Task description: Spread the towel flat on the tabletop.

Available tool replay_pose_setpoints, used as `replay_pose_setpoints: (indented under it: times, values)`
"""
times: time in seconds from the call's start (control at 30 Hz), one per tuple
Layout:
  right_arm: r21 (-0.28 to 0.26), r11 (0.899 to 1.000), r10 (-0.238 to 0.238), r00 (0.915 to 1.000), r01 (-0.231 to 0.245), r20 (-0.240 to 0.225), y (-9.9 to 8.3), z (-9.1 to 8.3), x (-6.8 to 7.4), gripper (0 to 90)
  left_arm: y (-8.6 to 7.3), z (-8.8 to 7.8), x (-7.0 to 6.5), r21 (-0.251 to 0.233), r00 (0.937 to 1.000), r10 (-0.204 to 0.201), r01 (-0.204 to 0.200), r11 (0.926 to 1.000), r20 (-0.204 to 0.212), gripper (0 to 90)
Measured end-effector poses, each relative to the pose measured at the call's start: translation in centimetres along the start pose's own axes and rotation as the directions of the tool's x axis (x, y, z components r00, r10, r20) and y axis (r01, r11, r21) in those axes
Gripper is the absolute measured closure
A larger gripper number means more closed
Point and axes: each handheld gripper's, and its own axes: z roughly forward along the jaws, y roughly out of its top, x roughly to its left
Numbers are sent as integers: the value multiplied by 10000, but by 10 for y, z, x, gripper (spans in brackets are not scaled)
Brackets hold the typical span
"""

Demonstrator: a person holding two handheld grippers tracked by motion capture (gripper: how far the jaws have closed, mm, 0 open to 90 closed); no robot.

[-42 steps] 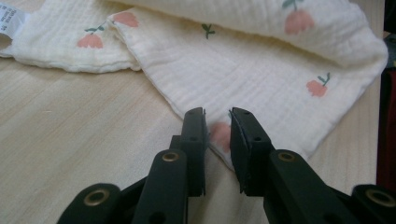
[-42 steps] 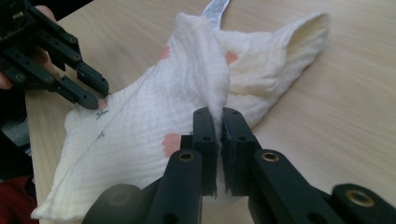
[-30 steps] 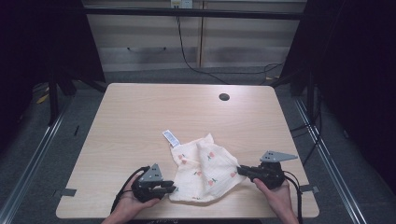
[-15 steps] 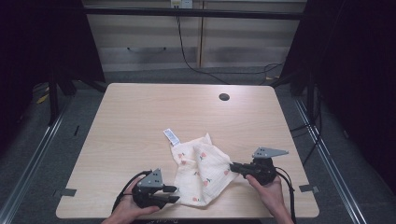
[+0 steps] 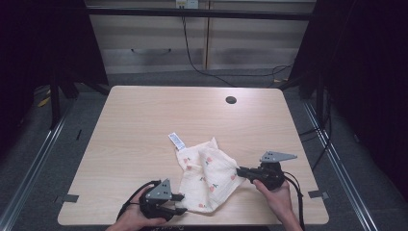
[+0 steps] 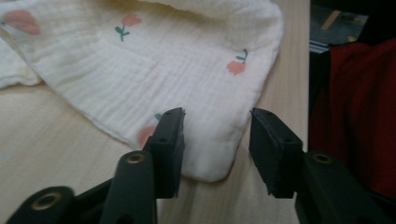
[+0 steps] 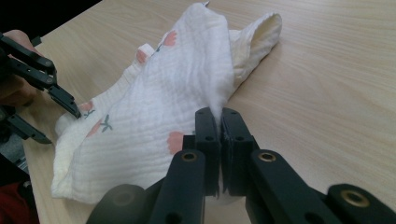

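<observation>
Both tongs are held low at the near edge of the table (image 5: 144,120). A rumpled white cloth (image 5: 207,178) with small red flowers is seen lying there between them. One edge is pinched tight by the right tongs (image 7: 219,122). The left tongs (image 6: 215,140) are spread wide around a near corner, not yet squeezed. Nothing looks folded or smoothed yet. A small tag (image 5: 176,141) sticks out at the far side.

Print on cloth's label (image 5: 176,141) too small
</observation>
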Motion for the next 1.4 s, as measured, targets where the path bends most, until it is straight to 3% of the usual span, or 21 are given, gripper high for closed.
replay_pose_setpoints:
  times: [0.1,0.17,0.2,0.33,0.37,0.4,0.43,0.57,0.73,0.8,0.83,0.9,0.93,0.97,1.13,1.2,1.23,1.27,1.33,1.37,1.4]
  values:
    - [35,10000,16,10000,-16,-29,0,1,0,871,0,-1,0,33,9995,207,-207,9998,-241,773]
    - [12,10000,-25,10000,25,-48,1,2,1,872,0,-2,3,89,9995,-66,69,9999,-298,848]
    - [12,10000,-25,10000,25,-48,1,2,1,872,0,-2,3,89,9995,-66,69,9999,-298,862]
    - [-28,10000,-54,10000,54,-76,2,0,2,874,0,-9,11,-434,9961,-864,857,9954,-151,870]
    - [-54,9999,-90,9999,89,-86,3,-1,2,875,1,-14,14,-709,9941,-1074,1062,9918,-129,870]
    - [-131,9998,-115,9999,114,-101,6,-3,3,876,1,-23,20,-1250,9888,-1483,1453,9815,-153,871]
    - [-206,9997,-158,9998,156,-87,9,-5,3,876,1,-23,20,-1250,9888,-1483,1453,9815,-153,872]
    - [-542,9984,-183,9998,177,-88,20,-11,4,877,6,-40,31,-1902,9801,-1931,1810,9649,-466,873]
    - [-868,9944,-590,9981,602,162,50,-22,6,881,22,-62,44,-2664,9762,-1992,1701,9487,-861,874]
    - [-1018,9909,-863,9959,885,254,70,-26,8,882,36,-76,53,-3115,9730,-2063,1652,9358,-1036,874]
    - [-1018,9909,-863,9959,885,254,70,-26,8,882,36,-76,53,-3115,9730,-2063,1652,9358,-1036,874]
    - [-1156,9876,-1030,9940,1067,379,83,-31,11,882,48,-87,59,-3450,9708,-2072,1547,9258,-1207,874]
    - [-1437,9830,-1087,9931,1139,436,97,-37,12,883,60,-99,67,-3787,9665,-2202,1563,9122,-1315,875]
    - [-1437,9830,-1087,9931,1139,436,97,-37,12,883,60,-99,67,-3787,9665,-2202,1563,9122,-1315,874]
    - [-1708,9752,-1287,9885,1407,798,142,-50,11,884,98,-126,91,-4446,9535,-2406,1386,8850,-1817,874]
    - [-1773,9739,-1287,9881,1419,839,150,-52,11,884,104,-131,96,-4499,9501,-2414,1310,8834,-1974,874]
    - [-1937,9707,-1279,9881,1424,853,165,-55,9,884,110,-135,100,-4569,9469,-2478,1314,8798,-2048,874]
    - [-2014,9694,-1245,9882,1403,891,172,-57,9,884,121,-144,109,-4579,9380,-2520,1205,8808,-2379,874]
    - [-2028,9690,-1239,9876,1414,963,179,-58,8,884,125,-148,114,-4671,9358,-2599,1243,8755,-2382,874]
    - [-2113,9683,-1147,9885,1333,981,192,-60,5,884,134,-154,123,-4592,9250,-2662,1188,8804,-2712,875]
    - [-2113,9683,-1147,9885,1333,981,192,-60,5,884,134,-154,123,-4592,9250,-2662,1188,8804,-2712,874]
